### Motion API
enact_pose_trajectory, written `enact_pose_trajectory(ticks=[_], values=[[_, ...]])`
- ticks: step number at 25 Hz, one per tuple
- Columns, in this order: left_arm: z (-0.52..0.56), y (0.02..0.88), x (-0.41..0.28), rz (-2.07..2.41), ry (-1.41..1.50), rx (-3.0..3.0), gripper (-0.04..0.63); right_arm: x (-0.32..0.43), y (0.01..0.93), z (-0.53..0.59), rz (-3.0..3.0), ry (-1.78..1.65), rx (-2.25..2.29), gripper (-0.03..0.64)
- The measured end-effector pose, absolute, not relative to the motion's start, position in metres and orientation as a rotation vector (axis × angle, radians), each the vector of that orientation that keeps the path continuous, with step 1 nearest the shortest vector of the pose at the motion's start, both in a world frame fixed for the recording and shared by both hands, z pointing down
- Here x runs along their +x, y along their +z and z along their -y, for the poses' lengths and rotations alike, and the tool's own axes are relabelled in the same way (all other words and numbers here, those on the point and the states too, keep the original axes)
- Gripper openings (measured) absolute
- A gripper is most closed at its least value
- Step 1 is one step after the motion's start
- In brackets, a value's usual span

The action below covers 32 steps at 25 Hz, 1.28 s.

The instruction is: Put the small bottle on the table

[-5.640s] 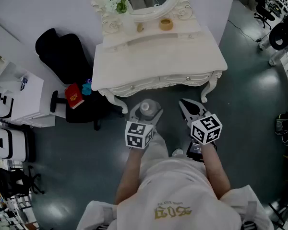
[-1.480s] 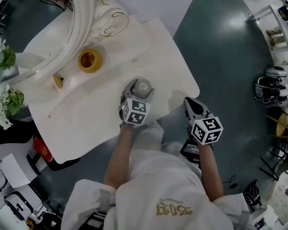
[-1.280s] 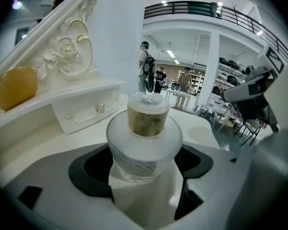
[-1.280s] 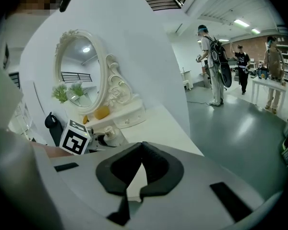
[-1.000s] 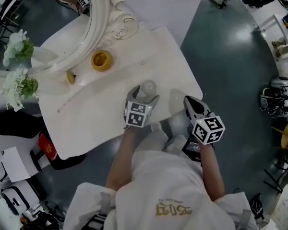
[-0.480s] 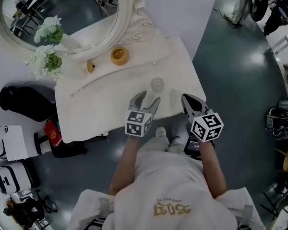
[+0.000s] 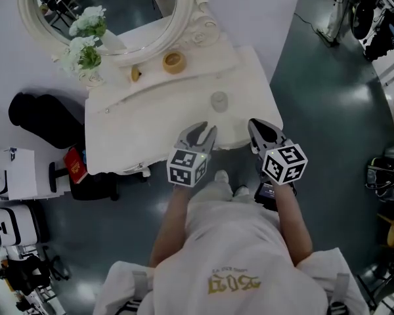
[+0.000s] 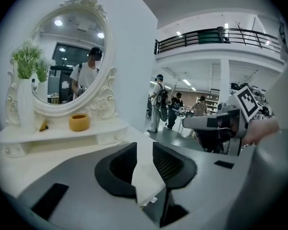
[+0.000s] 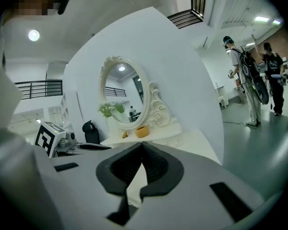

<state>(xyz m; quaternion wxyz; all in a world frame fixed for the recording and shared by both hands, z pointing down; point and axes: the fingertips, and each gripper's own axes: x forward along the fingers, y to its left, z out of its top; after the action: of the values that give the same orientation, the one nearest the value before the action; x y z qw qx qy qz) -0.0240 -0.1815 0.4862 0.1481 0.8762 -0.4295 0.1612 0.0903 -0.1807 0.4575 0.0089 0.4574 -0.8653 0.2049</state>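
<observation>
The small bottle (image 7: 219, 101), pale with a round cap, stands upright on the white dressing table (image 7: 151, 133) near its front right part. My left gripper (image 7: 203, 131) hangs just off the table's front edge, short of the bottle and apart from it. Its jaws are closing with a narrow gap and nothing between them (image 8: 144, 150). The bottle does not show in either gripper view. My right gripper (image 7: 258, 126) is beside the left one, in front of the table's right corner, shut and empty (image 9: 140, 145).
An oval mirror (image 7: 111, 12) in an ornate frame stands at the table's back, with a yellow bowl (image 7: 174, 61), a small yellow object (image 7: 136, 75) and a vase of flowers (image 7: 85, 51) on its shelf. A black chair (image 7: 43, 120) and a red box (image 7: 75, 165) are left of the table. People stand in the hall behind (image 8: 159, 104).
The left gripper let go of the bottle, drew back off the table's front edge and narrowed its jaws. The bottle stays standing on the table. The right gripper kept its place.
</observation>
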Motion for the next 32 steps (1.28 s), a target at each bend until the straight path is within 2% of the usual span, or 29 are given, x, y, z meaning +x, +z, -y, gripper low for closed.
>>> enact_pose_trajectory(ticks=[5,32], values=[[0.161,0.477,-0.033,1.354,0.407,2.510,0.018,0.087,0.457,0.162,2.726,0.609,1.377,0.014],[0.154,0.477,-0.031,1.372,0.412,2.447,0.017,0.082,0.448,0.143,2.744,0.546,1.323,0.014]])
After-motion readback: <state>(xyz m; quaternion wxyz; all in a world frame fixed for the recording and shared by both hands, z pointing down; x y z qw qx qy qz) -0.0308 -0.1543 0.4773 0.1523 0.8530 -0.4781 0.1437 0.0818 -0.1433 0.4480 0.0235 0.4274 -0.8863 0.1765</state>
